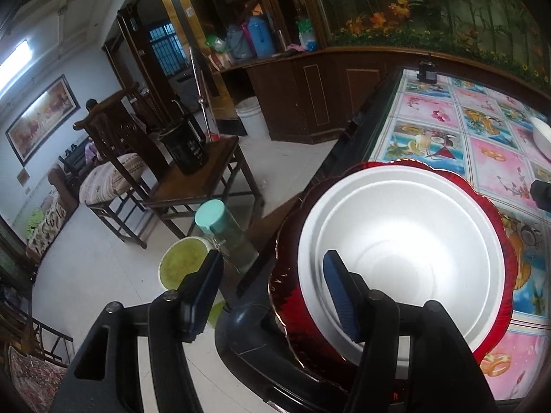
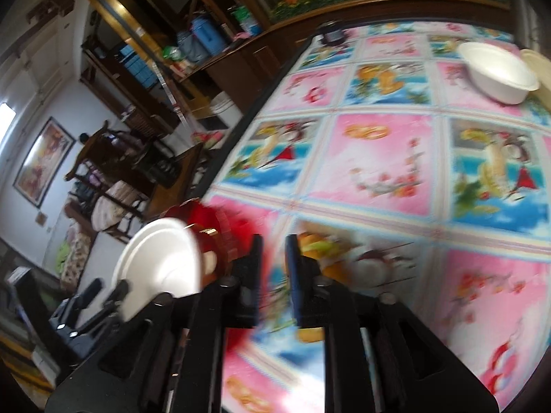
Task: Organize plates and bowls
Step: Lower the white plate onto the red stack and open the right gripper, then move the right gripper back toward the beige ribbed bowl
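White foam-like bowls (image 1: 406,254), two nested, are seen seated on a dark red scalloped glass-look plate (image 1: 496,241) at the near-left corner of the table w/ pink-and-blue patterned cloth (image 1: 447,130); plate rim overhangs the table edge slightly.

Left gripper (image 1: 272,292): jaws wide apart, nothing held. One blue-padded finger sits over the bowl interior, the other outside the stack, above the floor; stack rim is thus straddled, contact not confirmed.

Right gripper (image 2: 273,258): jaws parted by a narrow gap, nothing between them; held over the cloth just beside the stack. View is motion-blurred, so detail is limited.

A further single white foam-like bowl (image 2: 499,72) is noted at the far right of the table, w/ a pale cream plate (image 2: 537,65) just behind it, well apart from the stack.

Handling, judged: bowls prob. very light, thin-walled, easily dented or cracked by a hard pinch; rim is best taken w/ one pad inside, one outside, light force. Nested pair may lift together or separate. Red plate prob. heavier, rigid, slick, breakable; edge grip near the overhang is advised, kept level.
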Demonstrator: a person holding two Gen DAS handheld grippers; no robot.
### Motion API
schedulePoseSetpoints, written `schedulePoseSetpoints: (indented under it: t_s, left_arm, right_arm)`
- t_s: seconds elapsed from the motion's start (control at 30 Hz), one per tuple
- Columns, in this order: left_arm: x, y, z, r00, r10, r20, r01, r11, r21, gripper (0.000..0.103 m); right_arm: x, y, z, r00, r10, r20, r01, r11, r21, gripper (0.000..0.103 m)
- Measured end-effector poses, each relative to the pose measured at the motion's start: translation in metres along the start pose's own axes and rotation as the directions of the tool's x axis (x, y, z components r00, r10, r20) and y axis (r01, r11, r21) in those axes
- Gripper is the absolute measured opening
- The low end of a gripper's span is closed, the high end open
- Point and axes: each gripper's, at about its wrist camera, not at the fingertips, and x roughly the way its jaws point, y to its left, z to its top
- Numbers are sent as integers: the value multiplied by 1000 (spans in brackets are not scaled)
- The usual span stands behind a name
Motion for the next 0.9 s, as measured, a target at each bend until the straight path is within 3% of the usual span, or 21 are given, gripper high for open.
schedulePoseSetpoints:
  t_s: [0.07, 0.1, 0.3, 0.4, 0.5, 0.57, 0.6, 0.7, 0.73, 0.8, 0.83, 0.9]
  left_arm:
    - [-3, 1, 2, 1000, 13, 19, -13, 1000, -3, 65]
    - [-5, 1, 2, 1000, 16, 26, -16, 1000, -5, 66]
    - [-20, 7, 8, 992, 73, 104, -70, 997, -38, 76]
    - [-29, 11, 12, 984, 103, 144, -94, 993, -69, 78]
    - [-42, 13, 22, 977, 107, 183, -89, 990, -106, 79]
    - [-53, 9, 30, 972, 99, 213, -75, 991, -114, 79]
    - [-60, 4, 35, 969, 88, 232, -63, 992, -113, 80]
    - [-81, -16, 51, 958, 23, 285, 3, 996, -91, 83]
    - [-87, -24, 57, 955, -4, 297, 30, 996, -81, 83]
    - [-98, -47, 71, 946, -81, 315, 101, 994, -48, 83]
    - [-102, -60, 79, 940, -133, 313, 149, 988, -28, 84]
    - [-109, -90, 99, 926, -243, 289, 252, 968, 8, 84]
  right_arm:
    - [-6, -16, 6, 999, -38, 24, 37, 999, 29, 47]
    - [-9, -23, 8, 998, -57, 40, 55, 997, 51, 51]
    - [-40, -65, 26, 972, -179, 152, 165, 981, 99, 53]
    - [-67, -74, 38, 931, -267, 250, 259, 964, 62, 53]
    - [-108, -70, 46, 843, -340, 416, 371, 929, 7, 53]
    - [-141, -60, 47, 742, -358, 567, 454, 891, -32, 53]
    - [-152, -57, 46, 706, -352, 615, 474, 880, -40, 54]
    - [-202, -51, 37, 507, -294, 810, 527, 850, -21, 83]
    - [-213, -52, 36, 465, -280, 840, 527, 850, -9, 95]
    - [-233, -65, 38, 435, -232, 870, 500, 866, -19, 100]
    - [-240, -72, 42, 444, -226, 867, 477, 879, -16, 100]
    - [-252, -91, 51, 501, -219, 837, 415, 910, -10, 100]
